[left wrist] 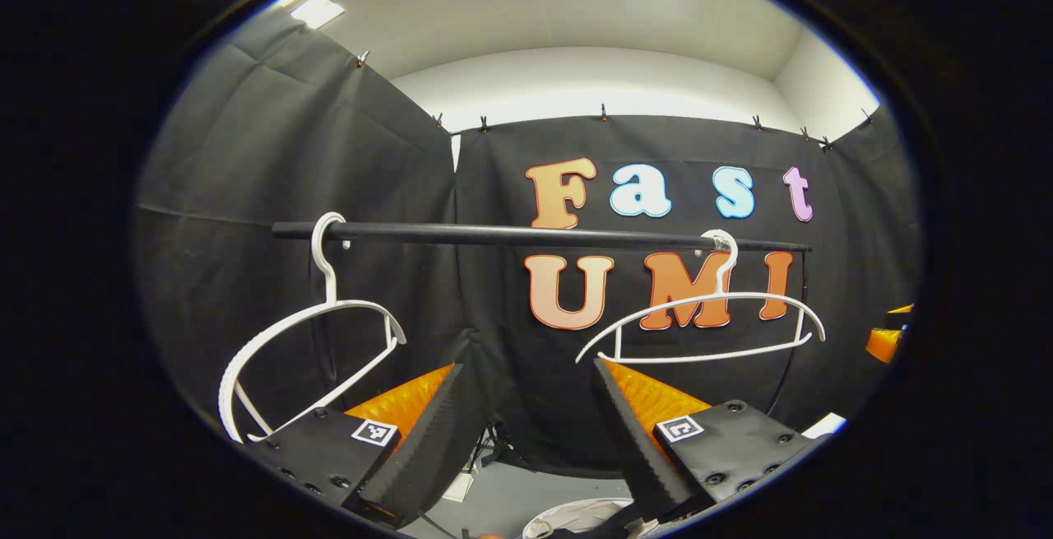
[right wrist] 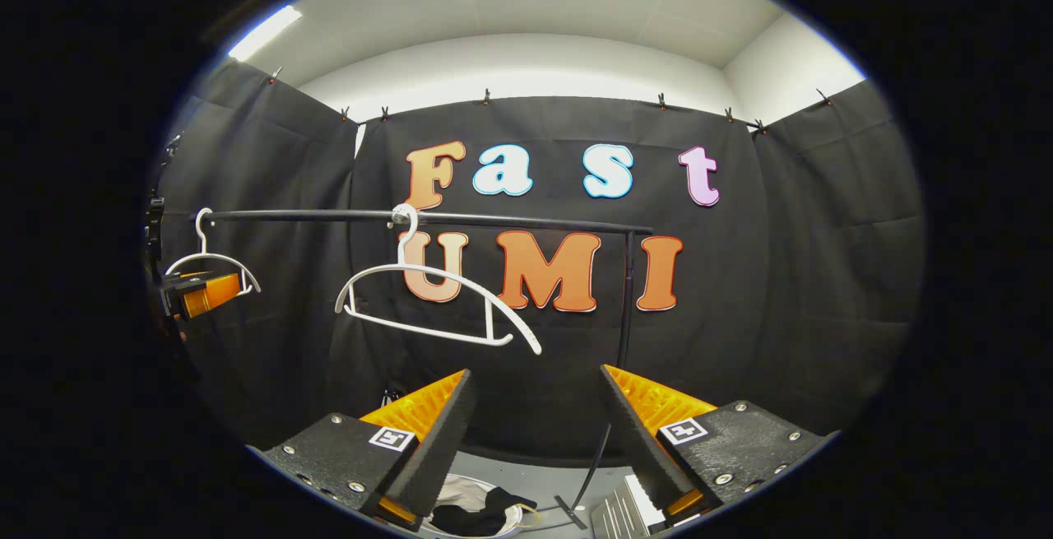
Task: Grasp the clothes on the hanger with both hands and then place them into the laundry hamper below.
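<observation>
Both hangers (left wrist: 699, 308) hang bare on the rail (left wrist: 535, 234); dark clothes (right wrist: 477, 514) lie in the hamper (right wrist: 461, 494) below. Left gripper (left wrist: 535, 432) and right gripper (right wrist: 539, 432) fingers gape apart, empty; best simply withdraw clear.

White hangers on a black rail

Two white hangers (left wrist: 308, 333) (left wrist: 707, 329) are hung on a black rail (left wrist: 535, 235); ceiling (left wrist: 576, 4) white.

Rail with two bare hangers, and the floor with the hamper.

A black rail (left wrist: 535, 235) crosses the middle of the left gripper view; one white hanger (left wrist: 313, 341) hooks on at its left end, another hanger (left wrist: 703, 321) near its right end, both bare. At the bottom centre lies grey floor (left wrist: 526, 498), and on it stands a pale hamper (right wrist: 461, 494) with dark clothes (right wrist: 473, 513) inside, seen in the right gripper view.
</observation>
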`<state>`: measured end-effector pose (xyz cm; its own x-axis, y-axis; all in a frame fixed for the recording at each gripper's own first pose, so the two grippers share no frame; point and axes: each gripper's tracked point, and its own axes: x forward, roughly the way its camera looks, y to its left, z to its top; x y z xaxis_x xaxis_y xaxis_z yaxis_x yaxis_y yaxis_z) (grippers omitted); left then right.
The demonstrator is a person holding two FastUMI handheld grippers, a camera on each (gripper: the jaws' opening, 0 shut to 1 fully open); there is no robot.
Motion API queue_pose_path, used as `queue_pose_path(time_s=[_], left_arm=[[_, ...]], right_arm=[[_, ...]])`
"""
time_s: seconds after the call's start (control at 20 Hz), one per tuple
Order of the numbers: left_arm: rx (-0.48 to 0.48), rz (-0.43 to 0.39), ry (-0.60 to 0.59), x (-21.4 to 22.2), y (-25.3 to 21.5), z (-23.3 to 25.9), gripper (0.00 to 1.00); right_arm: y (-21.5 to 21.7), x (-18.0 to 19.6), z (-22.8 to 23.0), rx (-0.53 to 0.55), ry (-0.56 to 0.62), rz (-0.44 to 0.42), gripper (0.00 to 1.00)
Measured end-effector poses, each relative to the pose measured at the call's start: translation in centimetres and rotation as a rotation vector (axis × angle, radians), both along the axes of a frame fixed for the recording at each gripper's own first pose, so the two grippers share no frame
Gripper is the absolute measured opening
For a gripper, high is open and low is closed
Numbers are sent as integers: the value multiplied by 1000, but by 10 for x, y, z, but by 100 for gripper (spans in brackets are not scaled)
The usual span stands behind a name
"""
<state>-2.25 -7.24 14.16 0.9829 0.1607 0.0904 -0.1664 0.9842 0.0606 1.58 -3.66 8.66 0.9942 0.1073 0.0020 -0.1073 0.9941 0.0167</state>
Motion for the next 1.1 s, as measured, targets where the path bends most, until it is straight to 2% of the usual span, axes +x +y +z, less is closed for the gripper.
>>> queue_pose_path(time_s=[1.1], left_arm=[[34,9,-21,21,1,8,98]], right_arm=[[3,10,8,0,-32,-4,93]])
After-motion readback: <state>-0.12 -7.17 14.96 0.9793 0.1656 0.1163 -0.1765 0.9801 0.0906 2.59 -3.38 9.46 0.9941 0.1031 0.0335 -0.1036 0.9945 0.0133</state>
